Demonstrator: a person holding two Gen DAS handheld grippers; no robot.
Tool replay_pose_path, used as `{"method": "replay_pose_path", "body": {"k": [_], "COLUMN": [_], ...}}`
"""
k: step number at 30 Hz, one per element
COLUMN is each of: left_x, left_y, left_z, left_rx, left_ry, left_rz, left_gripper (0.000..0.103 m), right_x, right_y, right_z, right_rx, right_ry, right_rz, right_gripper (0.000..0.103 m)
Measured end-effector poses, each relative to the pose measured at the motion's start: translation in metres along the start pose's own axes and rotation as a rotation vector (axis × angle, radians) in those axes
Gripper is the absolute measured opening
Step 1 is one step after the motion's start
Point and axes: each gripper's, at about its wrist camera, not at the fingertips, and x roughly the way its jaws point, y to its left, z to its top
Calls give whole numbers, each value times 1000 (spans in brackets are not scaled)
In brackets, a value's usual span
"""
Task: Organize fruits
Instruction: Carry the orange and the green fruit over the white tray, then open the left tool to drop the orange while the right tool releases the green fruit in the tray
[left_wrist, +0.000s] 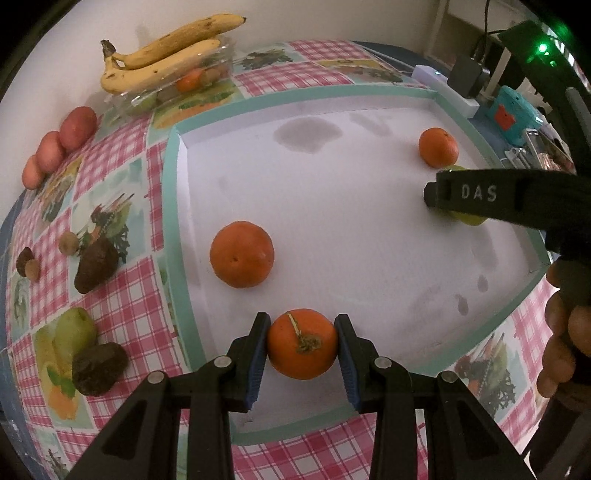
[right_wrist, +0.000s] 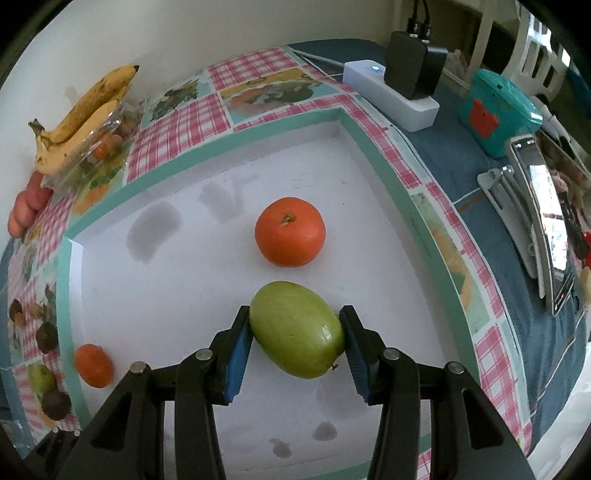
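Holding fruit in both tools, I have the left gripper (left_wrist: 301, 345) clamped on a stemmed orange (left_wrist: 301, 343) near the front edge of the white tray (left_wrist: 369, 229), and the right gripper (right_wrist: 295, 332) closed on a green mango (right_wrist: 297, 328) toward the tray's right side, its pads pressed against both flanks. I cannot tell whether either fruit is lifted or resting on the tray floor. Two more oranges sit loose inside the tray: one at centre-left (left_wrist: 242, 254) and one near the far right corner (left_wrist: 438, 147), just beyond the mango. I judge the sorting to be partly done at best, since plenty lies outside: bananas (left_wrist: 166, 51) atop a clear plastic box (left_wrist: 177, 86) holding more fruit, three reddish fruits (left_wrist: 59, 144) along the wall, several dark brown fruits (left_wrist: 96, 264) and a green pear-like one (left_wrist: 74, 334) on the left. The tray rests on a pink checked tablecloth (left_wrist: 122, 295) printed with fruit pictures, and its white floor shows grey damp-looking stains. Beyond the cloth on the right I see a white power strip (right_wrist: 391, 94) with a black adapter, a teal case (right_wrist: 498, 110) and a phone (right_wrist: 543, 221) on a stand.
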Motion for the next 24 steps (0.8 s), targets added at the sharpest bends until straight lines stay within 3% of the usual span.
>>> {"method": "replay_pose_path", "body": {"k": [18, 21, 24], "left_x": [2, 3, 3], "left_y": [18, 23, 28], "left_z": [6, 6, 7], "left_rx": [-22, -40, -58], "left_ry": [16, 26, 28], "left_rz": [-52, -63, -75], "left_gripper": [43, 57, 59], "right_x": [2, 2, 2], "right_y": [9, 9, 9], "right_z": [-1, -2, -1], "right_rx": [-39, -42, -45], "right_ry": [-10, -11, -13], "right_rz": [-37, -36, -34], "right_gripper": [50, 51, 51]}}
